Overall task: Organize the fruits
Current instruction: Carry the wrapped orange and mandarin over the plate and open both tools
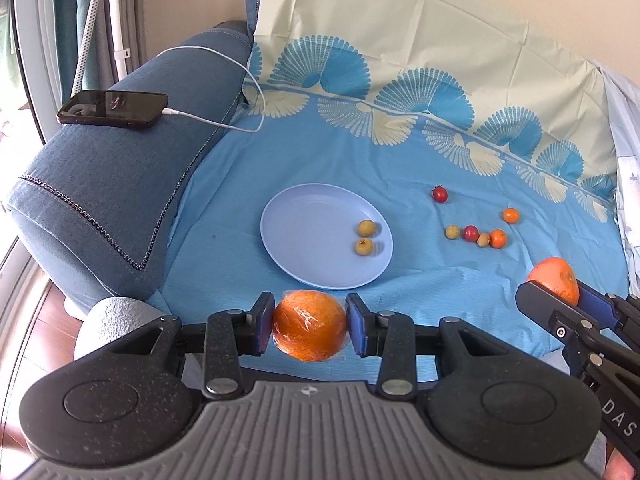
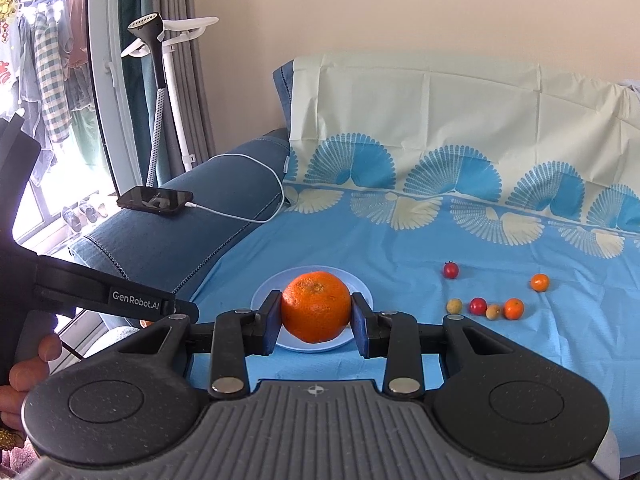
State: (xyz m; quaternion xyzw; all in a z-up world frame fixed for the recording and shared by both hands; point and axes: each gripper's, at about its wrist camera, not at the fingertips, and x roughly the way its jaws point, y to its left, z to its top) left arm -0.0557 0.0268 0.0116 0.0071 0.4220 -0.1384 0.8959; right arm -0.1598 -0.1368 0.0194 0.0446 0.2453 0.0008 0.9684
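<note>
My left gripper (image 1: pixel 309 326) is shut on a plastic-wrapped orange (image 1: pixel 309 325), held just in front of a light blue plate (image 1: pixel 304 236). The plate holds two small yellowish fruits (image 1: pixel 366 237). My right gripper (image 2: pixel 315 312) is shut on a bare orange (image 2: pixel 315 306), held above the near side of the plate (image 2: pixel 262 292); it also shows in the left wrist view (image 1: pixel 554 280). Right of the plate lie loose small fruits: two red cherry tomatoes (image 1: pixel 440 194), two small oranges (image 1: pixel 511 215) and two yellowish fruits (image 1: pixel 452 231).
Everything sits on a blue patterned cloth (image 1: pixel 400 152) spread over a sofa seat. A phone (image 1: pixel 114 109) with a white charging cable (image 1: pixel 224 120) lies on the blue armrest at left. A garment steamer (image 2: pixel 158 80) stands behind the sofa.
</note>
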